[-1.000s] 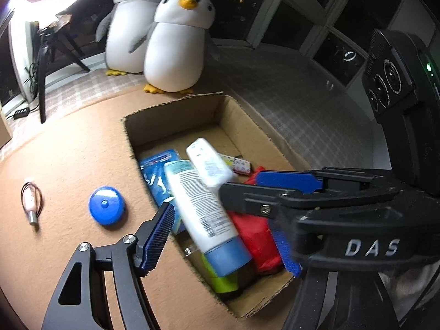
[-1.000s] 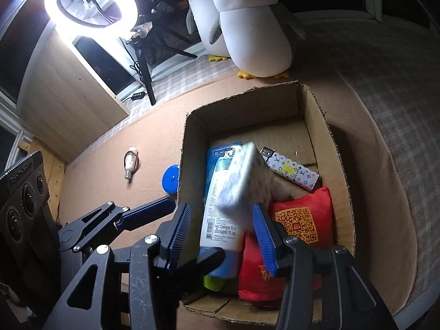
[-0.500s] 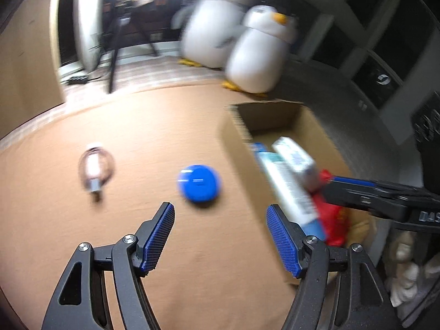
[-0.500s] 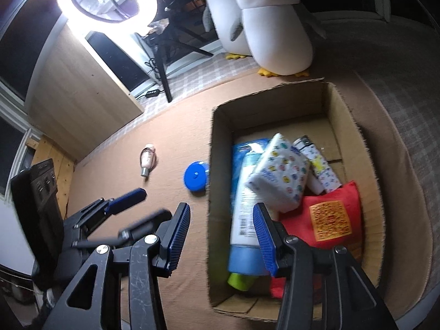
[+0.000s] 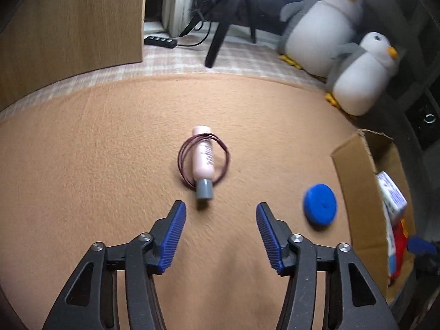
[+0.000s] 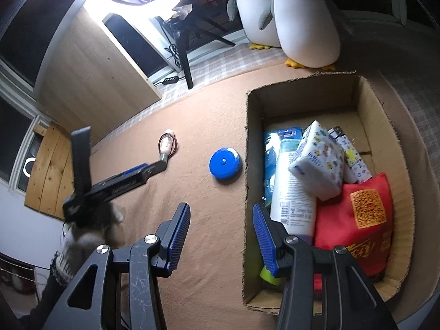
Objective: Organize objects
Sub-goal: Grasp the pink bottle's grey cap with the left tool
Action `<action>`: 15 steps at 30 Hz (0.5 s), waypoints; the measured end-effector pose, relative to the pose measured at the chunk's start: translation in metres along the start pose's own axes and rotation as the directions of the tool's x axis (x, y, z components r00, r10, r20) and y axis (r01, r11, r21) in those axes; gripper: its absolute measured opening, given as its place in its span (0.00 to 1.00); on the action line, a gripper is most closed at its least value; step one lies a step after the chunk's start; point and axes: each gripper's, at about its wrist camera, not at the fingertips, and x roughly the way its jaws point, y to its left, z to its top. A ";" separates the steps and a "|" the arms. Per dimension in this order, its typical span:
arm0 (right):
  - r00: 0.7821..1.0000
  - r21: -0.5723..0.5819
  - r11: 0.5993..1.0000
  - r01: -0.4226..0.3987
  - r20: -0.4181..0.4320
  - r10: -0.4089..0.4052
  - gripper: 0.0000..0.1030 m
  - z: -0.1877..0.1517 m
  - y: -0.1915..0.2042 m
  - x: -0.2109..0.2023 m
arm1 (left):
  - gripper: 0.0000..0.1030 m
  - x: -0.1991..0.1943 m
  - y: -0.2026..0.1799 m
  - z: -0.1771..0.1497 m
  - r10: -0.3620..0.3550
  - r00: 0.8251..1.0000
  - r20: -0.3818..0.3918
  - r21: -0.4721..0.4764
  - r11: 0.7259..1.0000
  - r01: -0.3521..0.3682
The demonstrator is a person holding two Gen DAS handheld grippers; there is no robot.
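Left wrist view: left hand-held gripper (image 5: 220, 220) released, jaws just been closing, nothing between them, poised just near of pink bottle (image 5: 203, 160) lying inside dark wire ring (image 5: 226, 162) on tan carpet (image 5: 82, 178). Blue round disc (image 5: 319, 204) to right, beside cardboard box (image 6: 368, 101). Right wrist view: right hand-held gripper (image 6: 221, 229) part open, empty, straddling box's left wall; box holding white tube (image 6: 291, 192), tissue pack (image 6: 319, 159), red pouch (image 6: 360, 220).

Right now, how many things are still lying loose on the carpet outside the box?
2: a pink bottle inside a loop of cord, and a blue disc beside the box.
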 end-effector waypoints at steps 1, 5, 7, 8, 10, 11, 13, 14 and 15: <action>1.000 -0.001 1.000 0.000 -0.003 0.000 0.43 -0.001 0.000 0.001 | 0.51 0.003 0.002 0.002 0.009 1.000 0.000 -0.006 1.000 -0.009; 1.000 -0.004 1.000 0.001 -0.013 -0.001 0.43 -0.003 0.000 0.002 | 0.43 0.016 0.007 0.011 0.036 0.999 -0.009 -0.021 0.999 -0.037; 1.000 -0.003 1.000 0.002 -0.016 -0.002 0.43 -0.004 0.000 0.002 | 0.37 0.021 0.009 0.014 0.042 0.999 -0.016 -0.022 0.999 -0.042; 1.000 -0.002 1.000 0.002 -0.017 -0.003 0.43 -0.005 -0.001 0.002 | 0.34 0.023 0.010 0.015 0.043 0.999 -0.017 -0.021 0.999 -0.044; 1.000 -0.001 1.000 0.004 -0.020 -0.004 0.43 -0.005 -0.001 0.003 | 0.28 0.027 0.011 0.017 0.044 0.999 -0.022 -0.016 0.999 -0.044; 1.000 0.000 1.000 0.005 -0.022 -0.005 0.43 -0.005 -0.002 0.004 | 0.22 0.028 0.011 0.017 0.041 0.999 -0.026 -0.016 0.999 -0.042; 1.000 0.002 1.000 0.007 -0.024 -0.007 0.43 -0.005 -0.002 0.004 | 0.19 0.030 0.012 0.018 0.037 0.999 -0.028 -0.018 0.999 -0.038; 1.000 0.002 1.000 0.007 -0.027 -0.007 0.43 -0.005 -0.002 0.005 | 0.18 0.030 0.013 0.018 0.035 0.999 -0.027 -0.017 0.999 -0.036; 1.000 0.001 1.000 0.007 -0.030 -0.007 0.43 -0.005 -0.001 0.006 | 0.16 0.030 0.013 0.018 0.037 0.999 -0.027 -0.017 0.999 -0.037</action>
